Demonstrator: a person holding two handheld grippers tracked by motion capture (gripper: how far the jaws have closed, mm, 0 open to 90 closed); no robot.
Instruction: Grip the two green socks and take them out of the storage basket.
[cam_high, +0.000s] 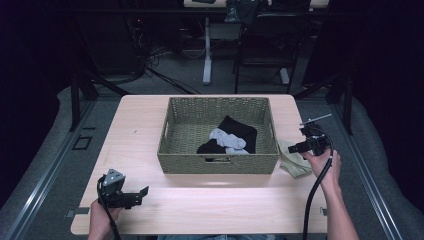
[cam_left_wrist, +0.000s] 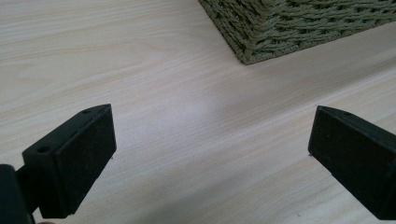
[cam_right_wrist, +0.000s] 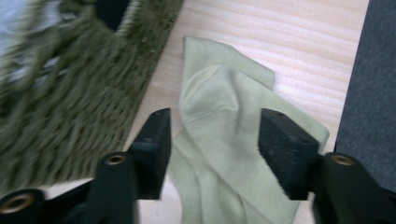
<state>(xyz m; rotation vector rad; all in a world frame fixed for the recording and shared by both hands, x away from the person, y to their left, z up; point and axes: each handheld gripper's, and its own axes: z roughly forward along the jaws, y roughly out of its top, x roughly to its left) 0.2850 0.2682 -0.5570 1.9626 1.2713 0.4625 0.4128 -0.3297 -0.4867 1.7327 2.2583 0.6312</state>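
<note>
A pale green cloth lies crumpled on the table just right of the woven basket. My right gripper hangs over the cloth. In the right gripper view its jaws stand apart on either side of a raised fold of the cloth, and the pads do not press on it; the right gripper is open. My left gripper rests low near the table's front left, open, with bare wood between the jaws of the left gripper.
Inside the basket lie a black garment and a light grey one. A corner of the basket sits ahead of the left gripper. The basket wall is close to the cloth's left. The table's right edge runs just beyond the cloth.
</note>
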